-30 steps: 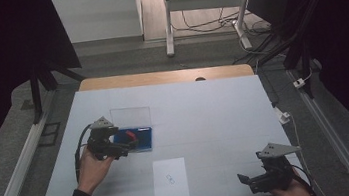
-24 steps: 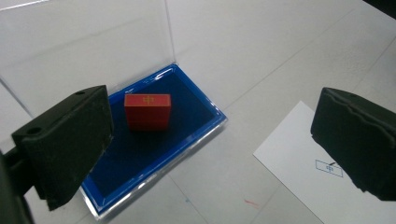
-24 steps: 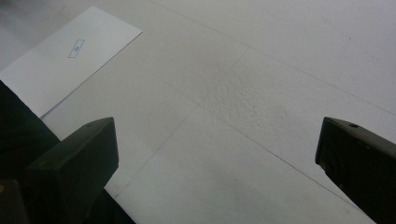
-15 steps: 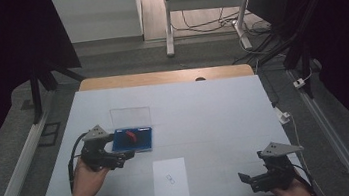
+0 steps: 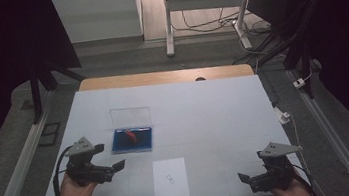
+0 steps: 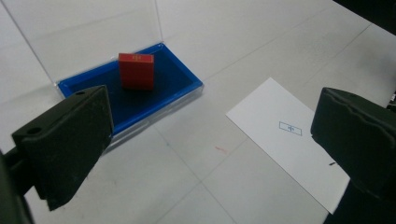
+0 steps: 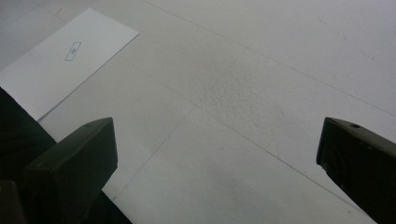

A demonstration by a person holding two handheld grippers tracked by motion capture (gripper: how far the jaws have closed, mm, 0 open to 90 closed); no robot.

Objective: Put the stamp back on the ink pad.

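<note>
A blue tray with a clear upright lid (image 5: 132, 140) (image 6: 140, 98) lies left of the table's middle. A small red block (image 5: 129, 134) (image 6: 136, 71) stands on edge inside it. My left gripper (image 5: 115, 166) (image 6: 205, 154) is open and empty, held near the table's front left, a little short of the tray. My right gripper (image 5: 243, 178) (image 7: 217, 168) is open and empty over bare table at the front right. A white card with a small printed mark (image 5: 170, 181) (image 6: 292, 142) (image 7: 60, 58) lies flat between the two grippers.
The white table (image 5: 215, 118) has a wooden strip along its far edge (image 5: 165, 77). Metal rails run along both sides on the floor. A desk frame and cables stand beyond the table. A white plug (image 5: 282, 115) hangs at the right edge.
My left gripper has let go of the red block, pulled back from the tray toward the front left and stands open. The right gripper has hardly moved.
</note>
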